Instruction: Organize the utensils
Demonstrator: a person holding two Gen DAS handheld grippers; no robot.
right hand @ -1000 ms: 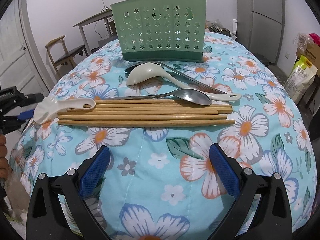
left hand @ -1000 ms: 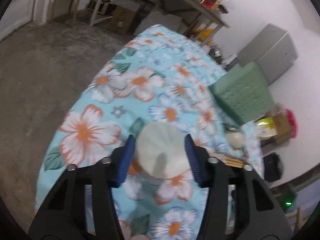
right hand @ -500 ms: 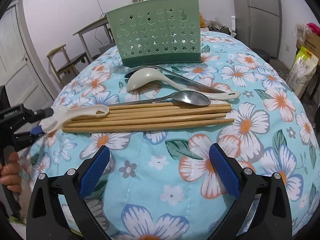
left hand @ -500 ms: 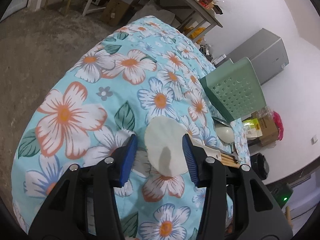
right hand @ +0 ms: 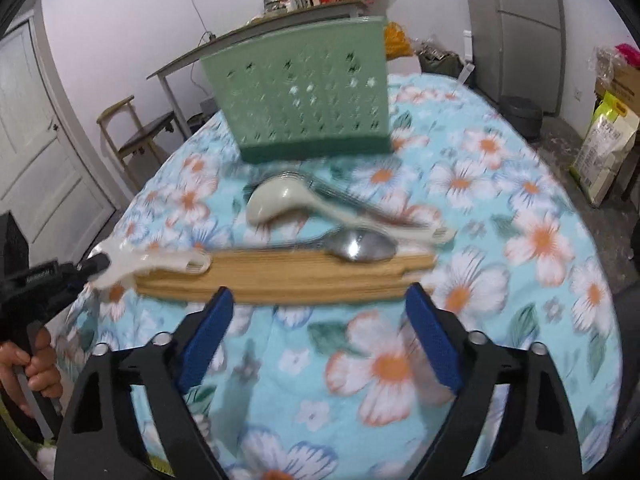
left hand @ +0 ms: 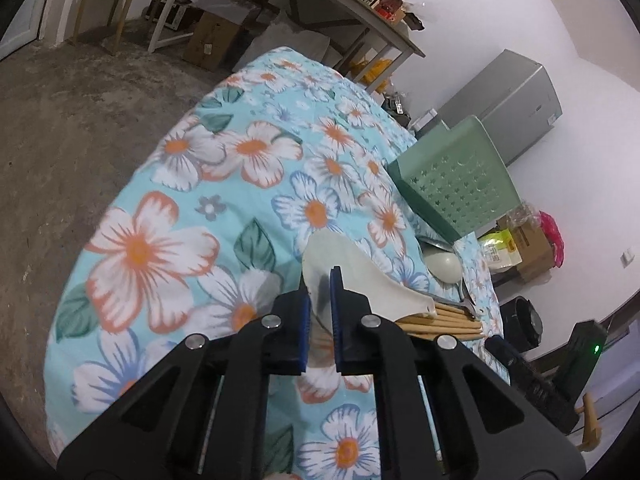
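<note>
While the left gripper (left hand: 319,280) pinches the bowl end of the white rice paddle (left hand: 340,258), its blue pads (left hand: 335,300) stand narrow, with the paddle's rim between them. The left wrist view shows this grip close up: the paddle's handle runs off to the right and rests on the near ends of the wooden chopsticks (left hand: 438,318). The right wrist view cannot show the pads, but it does show the person's hand (right hand: 30,368) on the left tool and the whole layout on the floral tablecloth (right hand: 400,360). The chopsticks lie in a flat row, a metal spoon (right hand: 360,245) rests on their far edge, a cream ladle (right hand: 276,200) lies just beyond it, and the green utensil basket (right hand: 304,92) stands upright behind. That view is blurred by motion.

The right gripper (right hand: 320,328) hovers with its fingers spread wide, holding nothing; its fingertips reach just short of the near edge of the chopstick row.

Compared with half a second ago, the left pads have closed from a wide stance around the paddle bowl to a tight pinch, and the right gripper has moved in much closer to the chopsticks.
</note>
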